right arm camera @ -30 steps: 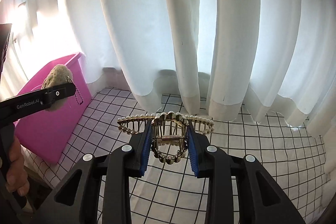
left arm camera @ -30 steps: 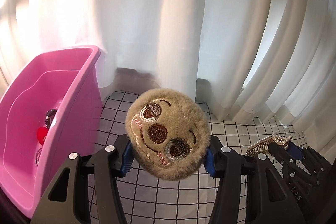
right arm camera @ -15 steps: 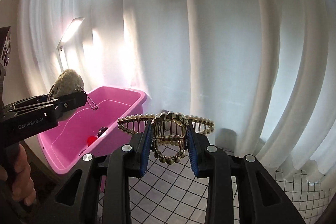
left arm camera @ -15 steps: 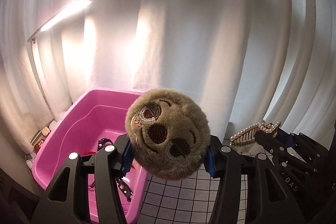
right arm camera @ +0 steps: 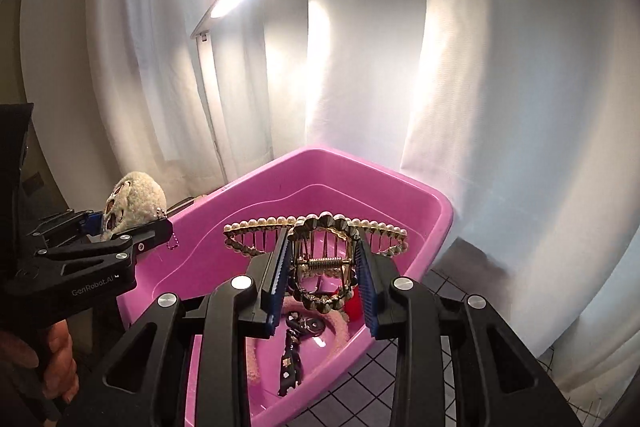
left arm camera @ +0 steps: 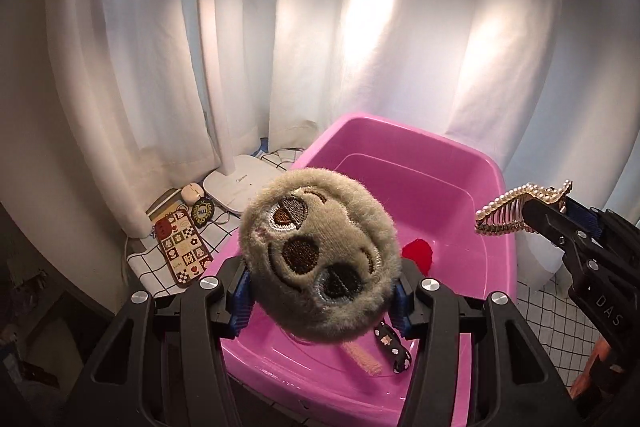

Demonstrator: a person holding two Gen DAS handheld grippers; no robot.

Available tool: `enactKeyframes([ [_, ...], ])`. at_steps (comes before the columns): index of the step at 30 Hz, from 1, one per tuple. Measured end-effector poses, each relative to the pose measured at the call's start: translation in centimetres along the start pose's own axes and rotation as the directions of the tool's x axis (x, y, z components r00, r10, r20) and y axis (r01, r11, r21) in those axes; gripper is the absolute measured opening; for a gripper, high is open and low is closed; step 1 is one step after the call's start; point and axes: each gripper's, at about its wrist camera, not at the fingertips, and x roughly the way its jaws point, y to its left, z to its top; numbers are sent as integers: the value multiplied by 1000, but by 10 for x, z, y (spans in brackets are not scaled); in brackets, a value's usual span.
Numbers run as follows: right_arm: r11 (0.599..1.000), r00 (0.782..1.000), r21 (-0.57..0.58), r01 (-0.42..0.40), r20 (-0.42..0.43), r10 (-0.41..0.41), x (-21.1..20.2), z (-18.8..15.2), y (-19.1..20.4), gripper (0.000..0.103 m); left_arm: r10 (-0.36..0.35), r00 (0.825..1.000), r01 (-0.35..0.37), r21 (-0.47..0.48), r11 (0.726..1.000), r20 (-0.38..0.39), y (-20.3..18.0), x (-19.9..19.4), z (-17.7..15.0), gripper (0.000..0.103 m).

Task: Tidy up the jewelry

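My left gripper (left arm camera: pixel 320 297) is shut on a round plush sloth-face charm (left arm camera: pixel 318 255) and holds it above the pink bin (left arm camera: pixel 496 187). My right gripper (right arm camera: pixel 322 281) is shut on a gold pearl hair claw (right arm camera: pixel 316 227) over the same pink bin (right arm camera: pixel 436 219). The hair claw (left arm camera: pixel 520 207) also shows at the right of the left wrist view. The plush charm (right arm camera: pixel 134 199) with its ball chain hangs by the bin's left rim in the right wrist view. Inside the bin lie a red piece (left arm camera: pixel 418 255), a black patterned strap (right arm camera: pixel 290 363) and a pink fuzzy band (right arm camera: pixel 254 359).
A white desk lamp (left arm camera: pixel 236 183) stands left of the bin, lit overhead. A patterned phone case (left arm camera: pixel 180 247) and small items lie beside its base. White curtains hang behind. A black-gridded white cloth (left arm camera: pixel 536 307) covers the table to the right.
Both grippers have swung left and risen with their objects. They were beside the bin over the gridded cloth; now they look down into the bin, and the lamp has come into view.
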Motion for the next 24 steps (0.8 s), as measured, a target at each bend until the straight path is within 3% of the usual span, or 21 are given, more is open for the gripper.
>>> enactKeyframes([
  [5,999,996,-50,-5,-89,0,47,3,20,30,13,998,-12,9,1000,-63,4,28,-8,53],
  [10,995,982,-91,39,-179,-55,83,3,29,32,2,992,-1,11,1000,-125,3,47,-11,60],
  [11,994,979,-97,58,-190,-76,86,2,28,43,5,990,-4,11,1000,-140,3,50,-11,65],
  [12,991,977,-105,85,-188,-104,87,3,28,53,10,988,-8,12,1000,-152,2,51,-11,79],
  [14,980,971,-119,160,-158,-178,85,7,30,68,34,987,-34,5,999,-156,4,52,-11,85],
  [18,983,972,-90,161,-160,-174,80,8,22,69,30,986,-32,-11,999,-166,7,51,-9,93],
  [24,983,968,-37,182,-169,-186,70,2,14,69,37,980,-40,-14,999,-195,7,51,-9,94],
])
